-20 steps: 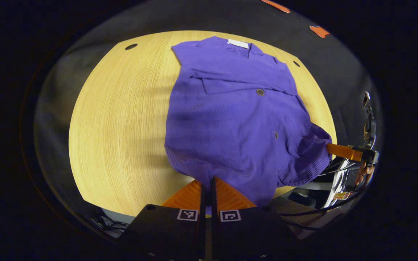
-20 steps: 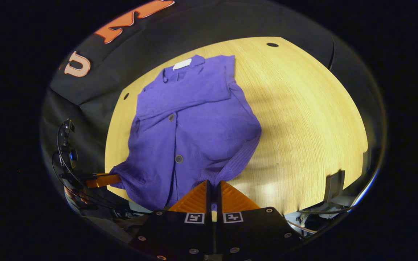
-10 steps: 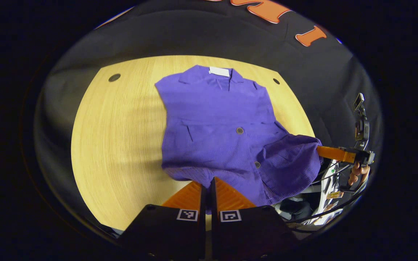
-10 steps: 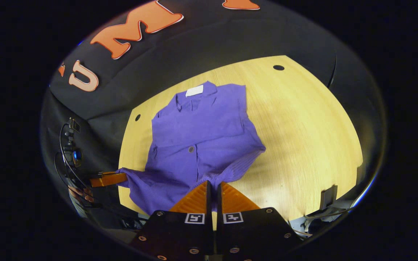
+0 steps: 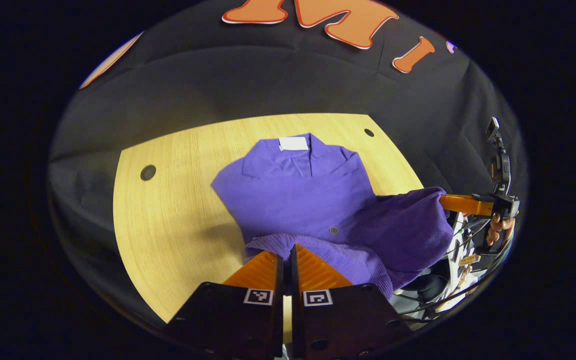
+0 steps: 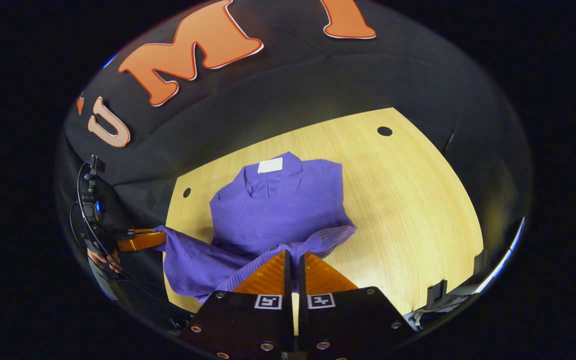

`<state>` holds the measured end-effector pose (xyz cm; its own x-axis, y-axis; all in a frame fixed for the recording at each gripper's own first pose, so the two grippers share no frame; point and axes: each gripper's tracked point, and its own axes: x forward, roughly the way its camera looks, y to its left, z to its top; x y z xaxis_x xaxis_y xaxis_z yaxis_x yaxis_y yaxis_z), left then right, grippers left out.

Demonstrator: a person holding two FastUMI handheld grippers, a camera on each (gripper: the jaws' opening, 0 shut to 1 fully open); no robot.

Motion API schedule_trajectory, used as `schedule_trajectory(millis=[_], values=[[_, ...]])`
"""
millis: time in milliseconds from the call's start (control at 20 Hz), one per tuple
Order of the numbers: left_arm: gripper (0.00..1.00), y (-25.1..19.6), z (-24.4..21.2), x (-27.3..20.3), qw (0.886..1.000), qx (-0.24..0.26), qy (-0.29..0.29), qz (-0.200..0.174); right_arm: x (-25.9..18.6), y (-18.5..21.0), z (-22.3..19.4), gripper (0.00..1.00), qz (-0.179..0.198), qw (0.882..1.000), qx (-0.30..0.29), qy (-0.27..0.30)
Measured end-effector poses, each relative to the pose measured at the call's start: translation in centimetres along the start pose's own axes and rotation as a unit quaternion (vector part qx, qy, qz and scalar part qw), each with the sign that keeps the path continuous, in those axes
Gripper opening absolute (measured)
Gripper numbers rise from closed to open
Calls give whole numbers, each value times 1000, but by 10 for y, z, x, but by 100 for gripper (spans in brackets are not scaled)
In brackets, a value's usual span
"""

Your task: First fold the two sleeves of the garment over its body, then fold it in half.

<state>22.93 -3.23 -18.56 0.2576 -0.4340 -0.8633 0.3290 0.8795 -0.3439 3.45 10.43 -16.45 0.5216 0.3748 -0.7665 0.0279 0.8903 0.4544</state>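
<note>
Lighting's pretty moody here: the wooden table is lit bright and warm from overhead, almost glowing yellow, while the booth wall behind it stays dark. Both views are sharp in the middle with no real motion blur. Heavy fisheye warp though, so the table edge bows into a curve and everything near the rim gets squashed and dim. The purple garment has soft, deep colour with no blown highlights, and its lifted hem throws a faint shadow onto the wood in the left gripper view. In the right gripper view there's a pale glare patch on the table toward the right.
</note>
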Motion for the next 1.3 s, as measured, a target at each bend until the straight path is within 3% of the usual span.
schedule_trajectory(millis=[150,350,700,950,1150,1300], values=[[8,18,33,15,1000,-25,3,-4,21,-6,24,4,4,1000,4,21],[8,50,49,44,997,-67,31,29,61,-19,51,4,18,998,-6,62],[8,82,52,96,988,-80,92,100,148,-53,75,4,27,990,-25,139],[8,70,86,104,994,-10,68,82,181,-57,87,4,69,981,-57,172],[7,93,111,132,990,-12,25,136,215,-62,118,4,93,983,-9,156],[8,110,100,141,981,-65,-13,184,238,-59,149,6,96,986,69,115]])
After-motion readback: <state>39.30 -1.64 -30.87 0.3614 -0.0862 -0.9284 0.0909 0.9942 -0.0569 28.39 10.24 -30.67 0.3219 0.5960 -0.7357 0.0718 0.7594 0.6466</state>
